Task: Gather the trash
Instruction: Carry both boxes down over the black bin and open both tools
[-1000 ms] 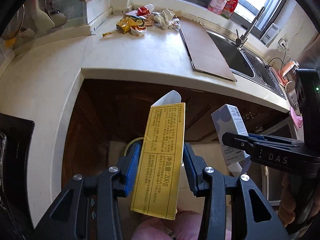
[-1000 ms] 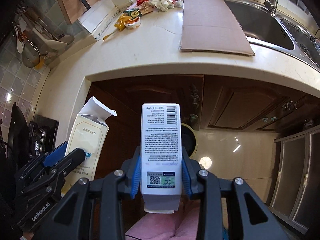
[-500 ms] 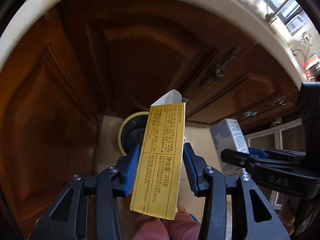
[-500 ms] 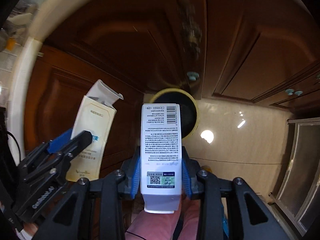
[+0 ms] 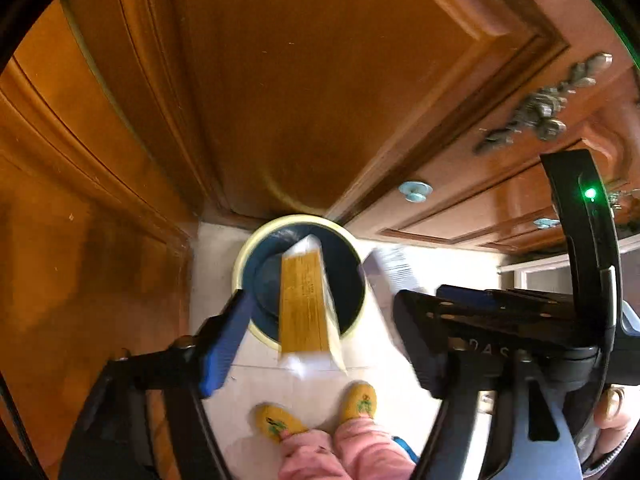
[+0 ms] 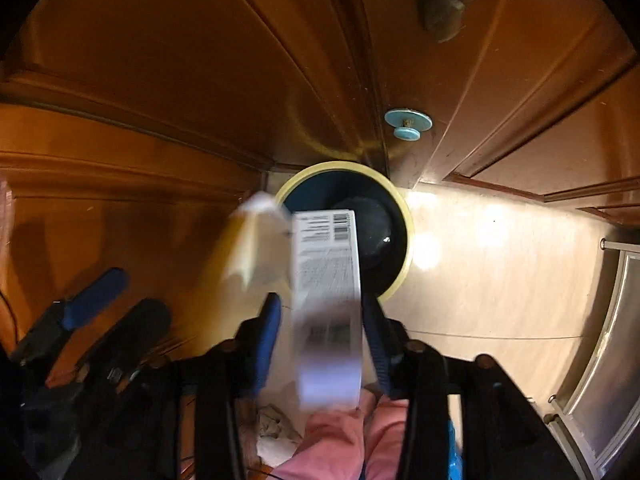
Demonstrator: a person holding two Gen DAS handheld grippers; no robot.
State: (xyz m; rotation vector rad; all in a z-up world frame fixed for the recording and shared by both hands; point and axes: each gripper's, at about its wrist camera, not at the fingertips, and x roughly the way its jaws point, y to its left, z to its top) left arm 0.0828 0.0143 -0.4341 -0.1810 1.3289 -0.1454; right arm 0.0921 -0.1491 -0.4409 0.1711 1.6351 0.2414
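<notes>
As jaws gape, cartons (image 5: 306, 300) above bin (image 5: 244, 256).

Yellow carton (image 5: 302, 300) above bin (image 5: 298, 280)

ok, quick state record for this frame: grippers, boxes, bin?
left gripper: open, holding nothing
yellow box: loose between the fingers, blurred, over the bin mouth
right gripper: white box between its fingers, grip unclear
white box: blurred, top end over the bin
bin: round, pale rim, dark inside, on the floor by the cabinet doors
</notes>
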